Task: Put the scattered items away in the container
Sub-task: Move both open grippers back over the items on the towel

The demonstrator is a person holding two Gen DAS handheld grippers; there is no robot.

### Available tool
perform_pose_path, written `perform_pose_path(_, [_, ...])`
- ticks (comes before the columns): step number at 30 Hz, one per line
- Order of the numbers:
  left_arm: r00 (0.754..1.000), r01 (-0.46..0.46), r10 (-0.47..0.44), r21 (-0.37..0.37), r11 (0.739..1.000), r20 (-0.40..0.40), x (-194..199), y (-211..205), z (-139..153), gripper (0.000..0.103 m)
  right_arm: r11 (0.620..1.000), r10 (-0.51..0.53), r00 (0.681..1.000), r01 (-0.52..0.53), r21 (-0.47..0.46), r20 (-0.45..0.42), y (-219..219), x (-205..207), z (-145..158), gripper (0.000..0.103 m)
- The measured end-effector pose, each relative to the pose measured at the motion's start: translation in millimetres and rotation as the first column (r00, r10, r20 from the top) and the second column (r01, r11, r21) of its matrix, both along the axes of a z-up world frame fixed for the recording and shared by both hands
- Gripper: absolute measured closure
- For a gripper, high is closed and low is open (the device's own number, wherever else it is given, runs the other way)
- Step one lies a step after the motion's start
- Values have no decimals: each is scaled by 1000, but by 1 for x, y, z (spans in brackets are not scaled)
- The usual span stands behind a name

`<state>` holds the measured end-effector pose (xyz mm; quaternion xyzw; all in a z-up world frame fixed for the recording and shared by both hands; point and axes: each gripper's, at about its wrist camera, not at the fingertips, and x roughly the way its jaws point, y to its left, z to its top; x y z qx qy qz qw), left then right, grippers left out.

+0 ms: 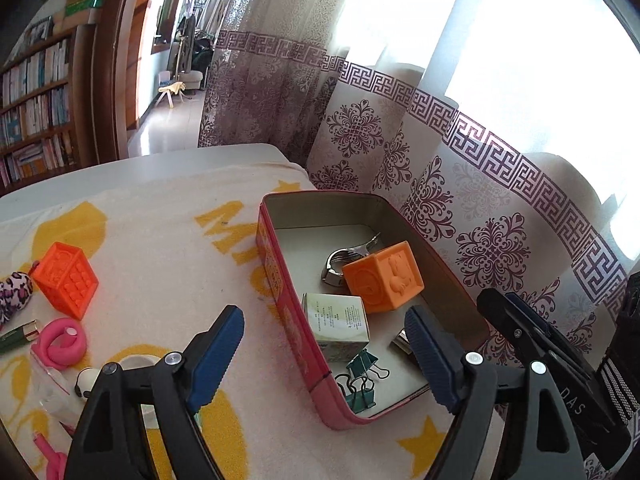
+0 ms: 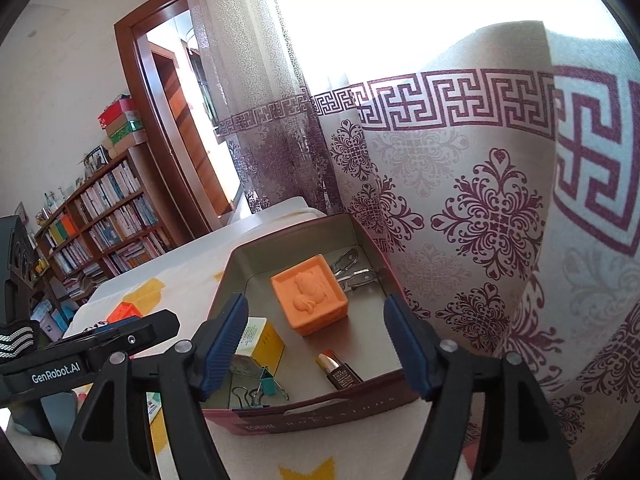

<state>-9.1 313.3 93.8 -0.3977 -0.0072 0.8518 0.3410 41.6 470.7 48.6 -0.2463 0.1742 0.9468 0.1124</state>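
Left hand-held gripper (image 1: 324,354): I see it open, empty.
Right hand-held gripper (image 2: 316,344): open, empty.
Risk: my fingers could catch the tin (image 1: 280,280) rim and shove it.

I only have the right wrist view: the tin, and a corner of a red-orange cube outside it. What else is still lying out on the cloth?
Observer: A pink coiled toy lies just nearer the camera than the red-orange cube.
Operator: Anything on the cube's far side?
Observer: A leopard-print item sits at the left edge of the left wrist picture, close beside the cube.
Operator: Is the left hand-held gripper carrying anything?
Observer: No. The left hand-held gripper is open and empty, with the tin's red wall showing between its fingers.
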Motion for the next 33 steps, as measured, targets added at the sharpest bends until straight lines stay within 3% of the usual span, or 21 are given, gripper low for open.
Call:
perform_pose_path(8, [997, -68, 69, -19, 997, 18, 0, -50, -9, 19, 994, 103, 994, -104, 25, 23, -49, -6, 1, 26])
perform_pose_path(14, [986, -169, 169, -33, 985, -4, -1, -107, -12, 19, 982, 185, 981, -186, 17, 57, -86, -18, -4, 24])
perform_pose_path(21, [933, -357, 359, -57, 932, 9, -5, -192, -25, 19, 962, 271, 956, -274, 10, 112, -129, -29, -18, 24])
perform_pose_path(27, [892, -446, 450, -79, 892, 39, -7, -245, -39, 19, 948, 314, 936, -317, -9, 157, -157, -33, -32, 24])
perform_pose_path(30, [893, -443, 448, -89, 892, 45, -4, -255, -46, 19, 945, 323, 930, -327, -5, 175, -167, -33, -36, 24])
perform_pose_path(33, [910, -406, 412, -108, 907, 41, 2, -252, -51, 19, 944, 325, 926, -329, -10, 192, -173, -35, -40, 24])
